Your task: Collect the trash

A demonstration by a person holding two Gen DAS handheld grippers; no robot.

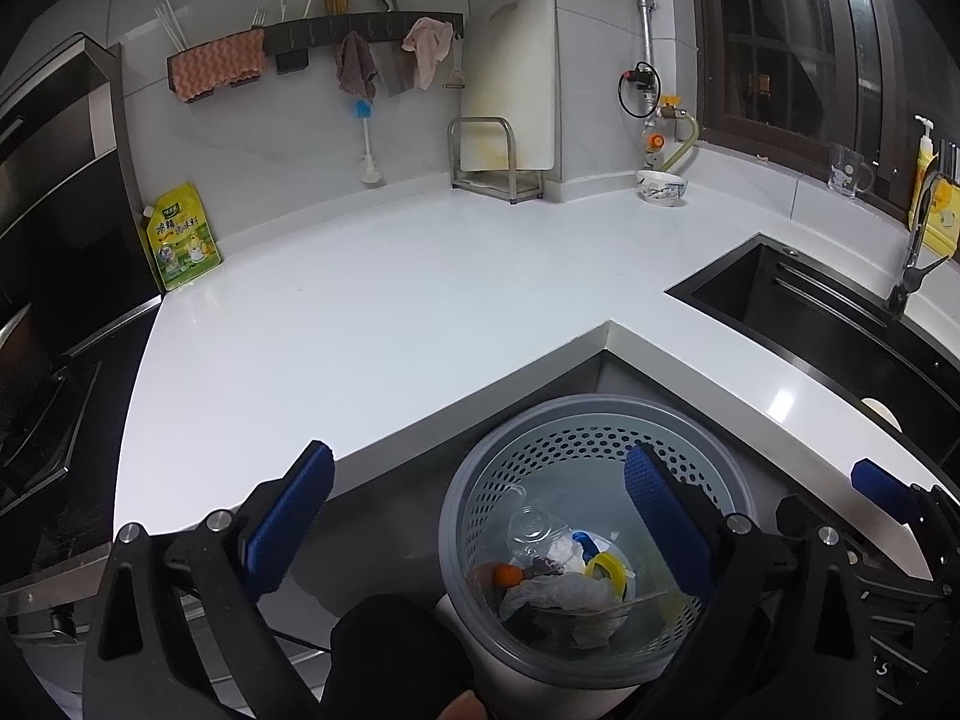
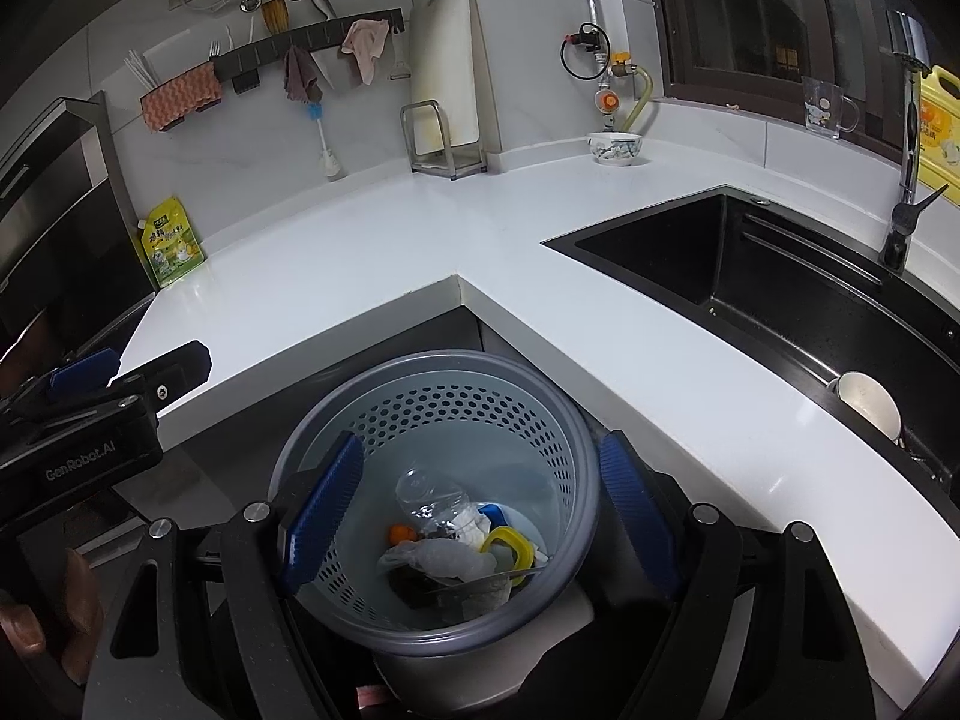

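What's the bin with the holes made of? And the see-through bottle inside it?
The bin looks like matte grey-blue plastic: its wall is one moulded piece with neat rows of punched-looking holes and a smooth thick rim. The bottle seems to be thin clear plastic, since it looks see-through, shiny and crumpled among the other trash.

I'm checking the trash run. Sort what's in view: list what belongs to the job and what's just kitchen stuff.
Belongs to the job:
- grey perforated plastic bin
- crushed clear plastic bottle in it
- yellow plastic ring in it
- crumpled clear plastic bag in it
- left gripper, open
- right gripper, open

Just lying about:
- yellow-green seasoning pouch
- white patterned bowl
- clear glass mug
- white cutting board
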